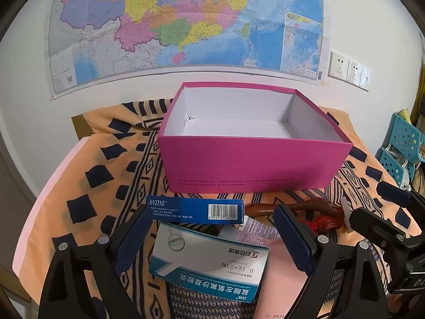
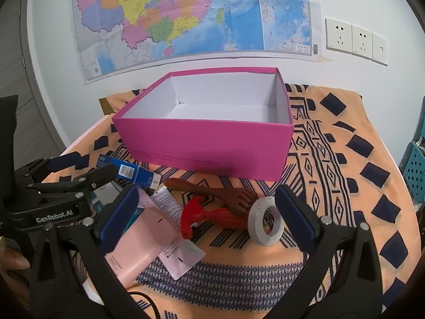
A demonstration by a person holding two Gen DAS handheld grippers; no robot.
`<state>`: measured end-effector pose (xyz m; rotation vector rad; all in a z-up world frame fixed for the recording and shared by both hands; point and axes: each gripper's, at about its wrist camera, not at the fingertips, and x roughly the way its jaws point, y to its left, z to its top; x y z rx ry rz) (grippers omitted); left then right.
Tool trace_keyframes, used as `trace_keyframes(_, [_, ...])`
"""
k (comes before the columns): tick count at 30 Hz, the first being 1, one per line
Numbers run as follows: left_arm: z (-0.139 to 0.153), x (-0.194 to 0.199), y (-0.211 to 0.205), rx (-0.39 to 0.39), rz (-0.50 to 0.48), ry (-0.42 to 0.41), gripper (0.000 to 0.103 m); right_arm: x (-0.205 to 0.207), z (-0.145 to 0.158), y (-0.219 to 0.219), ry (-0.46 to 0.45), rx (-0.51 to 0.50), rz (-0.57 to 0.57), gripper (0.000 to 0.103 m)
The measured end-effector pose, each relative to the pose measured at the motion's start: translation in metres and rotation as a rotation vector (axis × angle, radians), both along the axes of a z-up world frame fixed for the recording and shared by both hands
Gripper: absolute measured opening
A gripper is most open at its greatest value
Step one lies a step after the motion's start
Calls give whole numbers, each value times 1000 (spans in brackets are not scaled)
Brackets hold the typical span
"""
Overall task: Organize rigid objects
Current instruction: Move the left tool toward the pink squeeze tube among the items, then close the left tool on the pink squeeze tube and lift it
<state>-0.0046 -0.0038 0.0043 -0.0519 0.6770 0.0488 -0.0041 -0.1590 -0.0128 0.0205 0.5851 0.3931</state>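
Observation:
An open pink box [image 1: 249,162] [image 2: 207,146], white inside and holding nothing, stands at the back of the patterned cloth. In front of it lie a dark blue carton [image 1: 196,210] [image 2: 127,171], a white and teal medicine box [image 1: 209,260], a pink box [image 2: 135,239], a brown wooden fork [image 2: 217,192], a red hammer-shaped toy [image 2: 209,216] and a white tape roll [image 2: 267,222]. My left gripper [image 1: 212,236] is open, its fingers either side of the medicine box and above it. My right gripper [image 2: 209,215] is open over the red toy and tape roll.
The orange cloth [image 2: 358,159] with dark diamonds covers the table. A wall map [image 1: 186,21] and sockets [image 2: 356,40] are behind. A blue perforated basket [image 1: 398,146] stands at the right. A white leaflet [image 2: 183,255] lies beside the pink box.

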Motion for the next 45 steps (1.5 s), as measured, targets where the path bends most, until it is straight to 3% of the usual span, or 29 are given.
trace_keyframes(34, [-2,-4,-5,9,-16,10,94,0,-6,0,24,25,27,102])
trace_keyframes(45, [-17,-30,3,-12,-176,79,94,-9,-23,-4,139,101,195,98])
